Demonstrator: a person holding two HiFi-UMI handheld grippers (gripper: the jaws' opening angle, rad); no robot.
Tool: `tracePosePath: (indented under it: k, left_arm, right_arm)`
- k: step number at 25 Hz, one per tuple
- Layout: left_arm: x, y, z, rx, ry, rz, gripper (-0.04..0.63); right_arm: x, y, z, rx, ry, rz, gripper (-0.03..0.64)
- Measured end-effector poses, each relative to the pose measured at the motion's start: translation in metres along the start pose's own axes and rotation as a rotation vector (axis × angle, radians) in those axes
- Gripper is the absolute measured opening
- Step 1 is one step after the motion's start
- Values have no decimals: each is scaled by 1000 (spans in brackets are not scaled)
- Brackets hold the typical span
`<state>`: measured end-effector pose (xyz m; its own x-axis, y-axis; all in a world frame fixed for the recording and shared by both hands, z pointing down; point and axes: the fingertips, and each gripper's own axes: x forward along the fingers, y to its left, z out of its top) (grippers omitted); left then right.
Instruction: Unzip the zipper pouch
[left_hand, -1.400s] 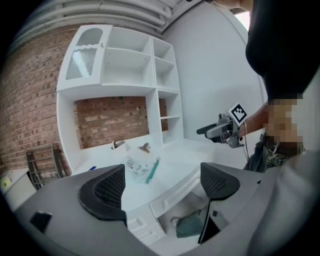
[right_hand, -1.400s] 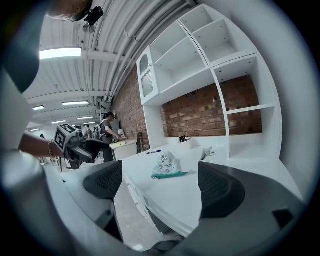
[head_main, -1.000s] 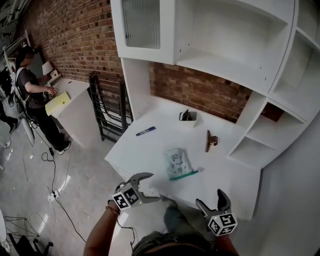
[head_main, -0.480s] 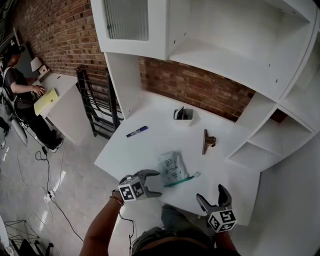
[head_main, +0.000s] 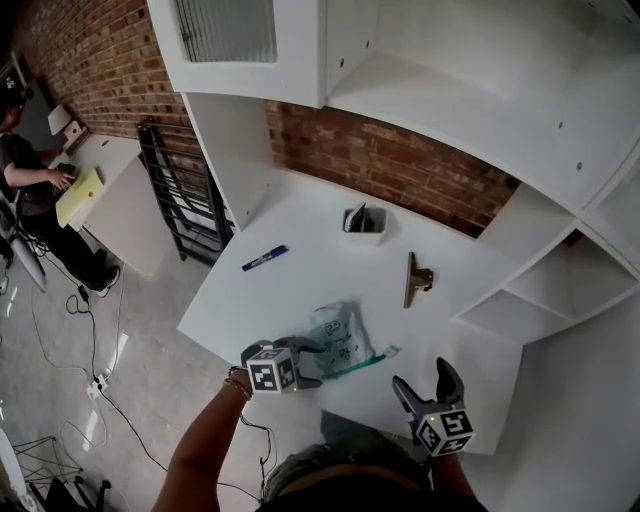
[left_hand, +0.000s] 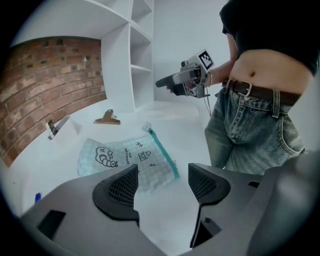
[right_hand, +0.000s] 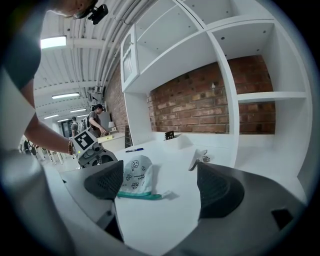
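A pale checked zipper pouch (head_main: 338, 336) with cartoon prints lies flat on the white table (head_main: 300, 285). Its green zipper (head_main: 357, 364) runs along the near edge. My left gripper (head_main: 312, 362) hovers at the pouch's near left corner. In the left gripper view the pouch (left_hand: 125, 157) lies just beyond the jaws. They have just been closing, but they are still apart with nothing between them. My right gripper (head_main: 423, 380) stands open over the table's front edge, right of the pouch. In the right gripper view the pouch (right_hand: 137, 179) lies ahead with its zipper (right_hand: 140, 195) nearest.
Behind the pouch lie a brown binder clip (head_main: 414, 278), a small white holder (head_main: 364, 220) and a blue marker (head_main: 264, 258). White shelves rise to the right and overhead against a brick wall. A person (head_main: 25, 170) stands at a desk far left.
My left gripper has moved forward and down to the pouch's near left corner, and its jaws have narrowed. The right gripper has come a little closer to the table edge.
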<state>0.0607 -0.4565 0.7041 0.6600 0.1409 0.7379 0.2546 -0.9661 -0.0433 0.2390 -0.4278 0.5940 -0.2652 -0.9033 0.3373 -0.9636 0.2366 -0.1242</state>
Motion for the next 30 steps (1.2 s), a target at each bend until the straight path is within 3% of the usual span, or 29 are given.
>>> tracePosePath:
  k: [8, 15, 18, 22, 26, 30]
  left_arm:
    - [27, 7, -32, -35, 118, -93, 268]
    - [34, 5, -30, -32, 172, -158, 221]
    - [40, 4, -25, -41, 132, -140, 173]
    - [41, 7, -16, -58, 78, -90, 55]
    - [42, 11, -22, -191, 67, -76, 43]
    - [27, 13, -7, -369, -32, -61, 38]
  right_arm:
    - [19, -15, 7, 3, 8, -2, 457]
    - [36, -17, 7, 8, 22, 17, 454]
    - [44, -13, 9, 6, 23, 32, 453]
    - [54, -8, 10, 3, 25, 51, 451]
    - [60, -6, 11, 0, 28, 61, 449]
    - [62, -2, 13, -3, 29, 67, 448]
